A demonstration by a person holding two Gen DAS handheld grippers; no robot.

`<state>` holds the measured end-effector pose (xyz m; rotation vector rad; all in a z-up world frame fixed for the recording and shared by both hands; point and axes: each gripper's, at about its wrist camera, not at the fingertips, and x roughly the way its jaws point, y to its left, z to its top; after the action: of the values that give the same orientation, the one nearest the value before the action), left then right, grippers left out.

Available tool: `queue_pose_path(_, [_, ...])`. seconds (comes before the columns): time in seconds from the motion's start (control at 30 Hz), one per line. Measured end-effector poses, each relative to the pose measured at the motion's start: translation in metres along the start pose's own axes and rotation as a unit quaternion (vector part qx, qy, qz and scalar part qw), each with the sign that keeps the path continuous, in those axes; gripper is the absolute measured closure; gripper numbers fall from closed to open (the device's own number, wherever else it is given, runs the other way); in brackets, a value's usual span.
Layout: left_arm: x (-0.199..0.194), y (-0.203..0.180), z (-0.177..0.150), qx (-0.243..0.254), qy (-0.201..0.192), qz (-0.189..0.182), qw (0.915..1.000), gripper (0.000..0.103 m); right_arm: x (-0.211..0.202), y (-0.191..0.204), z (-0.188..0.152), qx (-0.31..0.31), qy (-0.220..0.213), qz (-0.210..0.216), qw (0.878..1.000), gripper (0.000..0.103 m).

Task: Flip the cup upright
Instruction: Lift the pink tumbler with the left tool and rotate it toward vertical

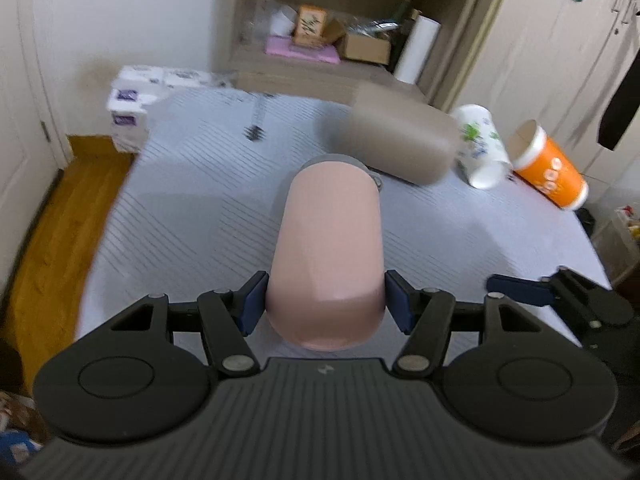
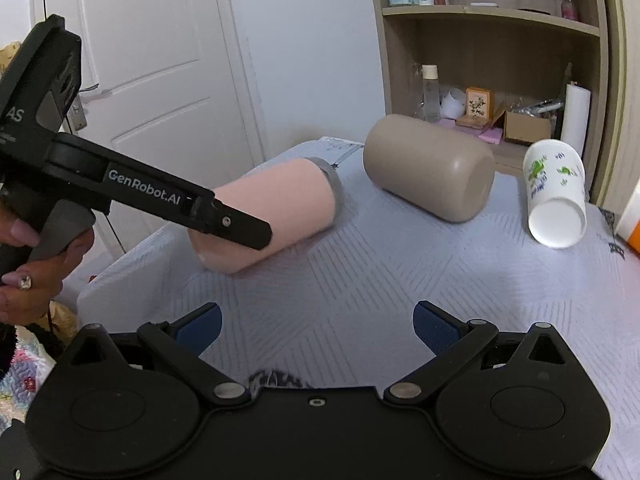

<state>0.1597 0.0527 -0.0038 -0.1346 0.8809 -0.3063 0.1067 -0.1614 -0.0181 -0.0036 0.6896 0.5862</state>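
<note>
A pink cup (image 1: 328, 252) with a grey lid end lies on its side on the striped grey cloth (image 1: 192, 216). My left gripper (image 1: 326, 304) is shut on the pink cup near its base, one blue pad on each side. In the right wrist view the pink cup (image 2: 280, 208) appears tilted, its grey end pointing away, with the left gripper's finger (image 2: 240, 224) across it. My right gripper (image 2: 316, 328) is open and empty above the cloth, nearer than the cup; part of it shows in the left wrist view (image 1: 560, 292).
A taupe cup (image 2: 432, 168) lies on its side behind the pink one. A white floral paper cup (image 2: 556, 200) and an orange paper cup (image 1: 548, 168) lie further right. Shelves (image 2: 492, 20) with boxes and bottles stand behind. The bed edge drops to wooden floor (image 1: 52, 248) at left.
</note>
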Motion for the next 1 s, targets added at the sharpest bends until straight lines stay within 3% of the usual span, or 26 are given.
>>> queue_pose_path(0.13, [0.004,-0.02,0.001,-0.007,0.02,-0.042,0.9989,0.042,-0.01,-0.002,-0.003,0.0,-0.002,-0.002,1.0,0.0])
queue_pose_path(0.37, [0.014,-0.048,0.002,-0.002,0.038,-0.068,0.997,0.042,-0.025,-0.016,-0.007,0.025,-0.003,0.006,1.0,0.0])
queue_pose_path(0.67, [0.03,-0.077,0.001,0.021,0.072,-0.076,0.9943,0.043,-0.025,-0.031,-0.015,0.046,0.006,0.005,0.999,0.0])
queue_pose_path(0.83, [0.026,-0.089,-0.003,0.04,0.062,-0.064,0.9952,0.042,-0.024,-0.036,-0.016,0.05,0.008,0.008,0.999,0.0])
queue_pose_path(1.0, [0.015,-0.091,0.006,0.047,0.059,-0.09,0.9931,0.037,-0.021,-0.04,-0.01,0.06,0.014,0.026,0.998,0.0])
